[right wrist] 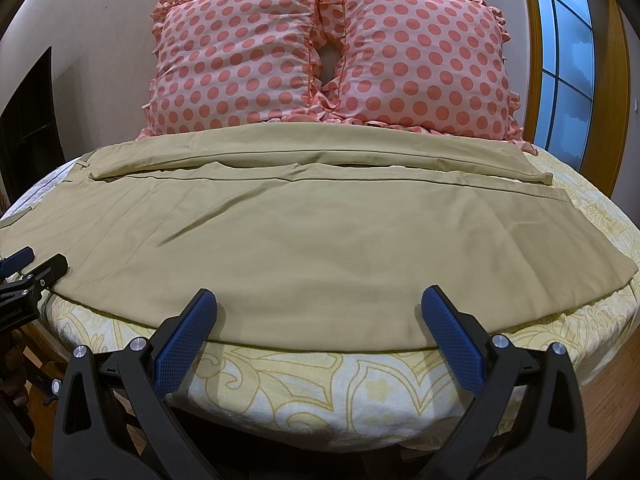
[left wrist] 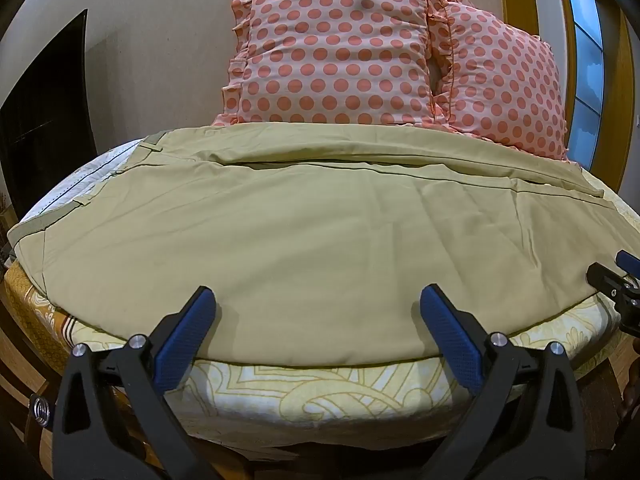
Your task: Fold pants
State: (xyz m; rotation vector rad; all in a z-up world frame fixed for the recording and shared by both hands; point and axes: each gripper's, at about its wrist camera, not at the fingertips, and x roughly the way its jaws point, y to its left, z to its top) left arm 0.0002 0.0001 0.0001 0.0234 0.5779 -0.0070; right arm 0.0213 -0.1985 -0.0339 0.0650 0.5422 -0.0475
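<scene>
Fingers: both pairs spread wide, holding nothing; left gripper (left wrist: 316, 300) and right gripper (right wrist: 318, 302) hover just above the near edge of the pants.
Pants: one khaki pair (left wrist: 312, 232), spread flat across the bed (left wrist: 328, 392), waistband (left wrist: 40, 228) at the left end, hems toward the right; near leg toward the grippers, far leg (right wrist: 320, 148) lying alongside it, close to the pillows.
Step in hand: judged as the start of the first fold; no fold made yet, both legs side by side.
Next move calls for: each pair of fingers to drop to the near long edge, pinch the cloth, then carry the near leg over onto the far one, keeping the edge taut between them.
Count: pants 1; grippers 2; polka-dot pillows 2 (right wrist: 236, 60), (right wrist: 424, 60), propped touching at the head of the bed.
Surroundings: window (right wrist: 568, 40) at right; dark doorway (left wrist: 44, 112) at left.
</scene>
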